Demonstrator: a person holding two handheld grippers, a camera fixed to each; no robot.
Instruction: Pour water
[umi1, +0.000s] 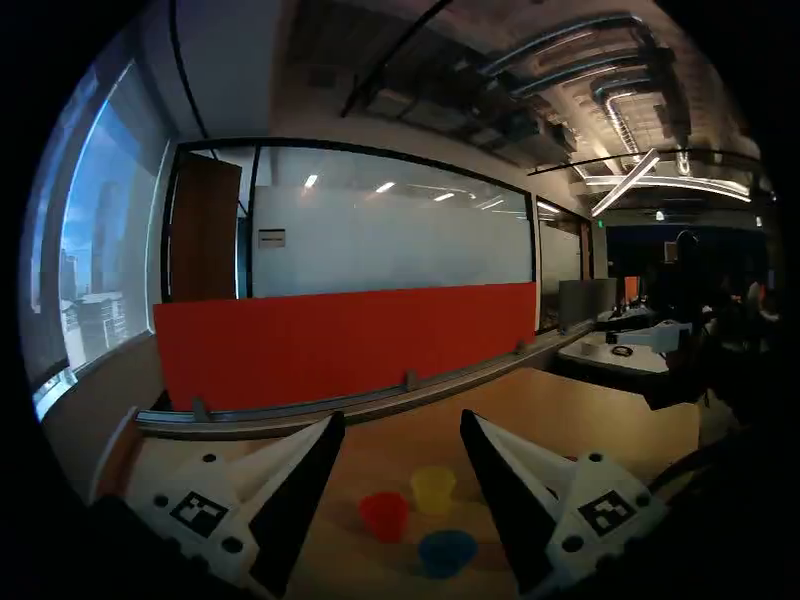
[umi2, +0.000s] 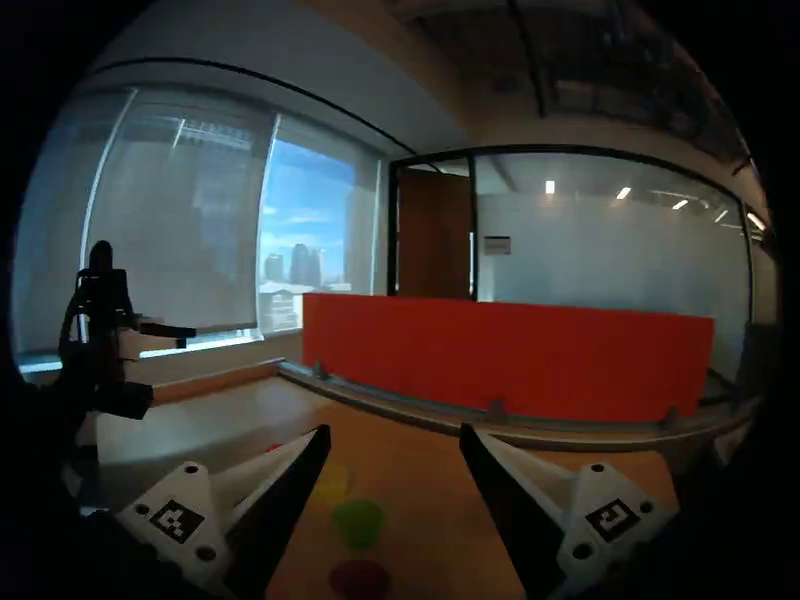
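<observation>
though apart, cups (umi1: 433, 489) beyond left tool (umi1: 401, 418)

A red divider (umi1: 340, 340) is standing along the far edge of the bench (umi1: 560, 400). Daylight is coming through the window (umi1: 95, 260). Behind, a frosted glass wall (umi1: 390, 240) is meeting a brown door (umi1: 203, 230). Something dark, perhaps a stand (umi2: 100, 330), is sitting near the sill.

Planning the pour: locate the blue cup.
Left gripper view: the blue cup sits between the left tongs, right of the red cup, nearer than the yellow cup.
</observation>
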